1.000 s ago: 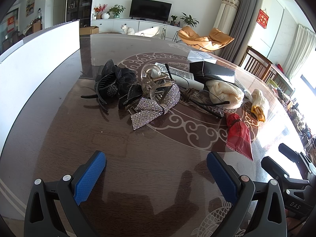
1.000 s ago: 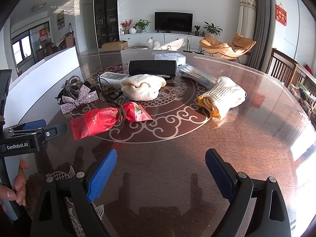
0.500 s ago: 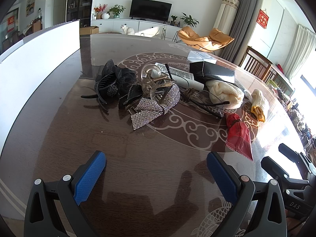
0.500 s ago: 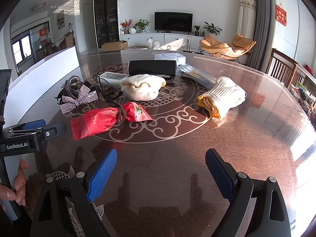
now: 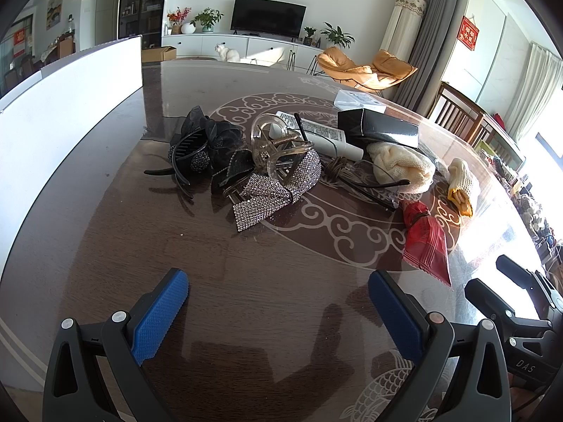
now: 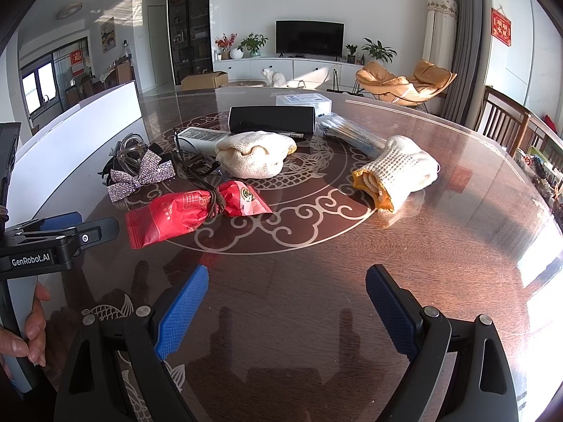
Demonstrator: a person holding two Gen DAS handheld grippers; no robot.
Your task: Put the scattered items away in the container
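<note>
Red snack packet (image 6: 197,212) lies mid-left on the worktop (image 6: 352,281); white container (image 5: 52,112) fills the upper left. Both grippers' jaws gape wide, empty. No pick begun; next, reach and close on one item.

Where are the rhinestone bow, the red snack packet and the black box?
rhinestone bow (image 5: 278,190), left wrist view, centre knot
red snack packet (image 6: 183,212), right wrist view, left half
black box (image 6: 271,125), right wrist view, front face

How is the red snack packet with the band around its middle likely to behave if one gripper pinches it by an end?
The red snack packet looks like thin glossy film, so it would probably crinkle and sag rather than stay stiff. The brown band cinches its middle, so it may fold there. Its shine suggests it could slide easily on the polished table if pushed.
</note>
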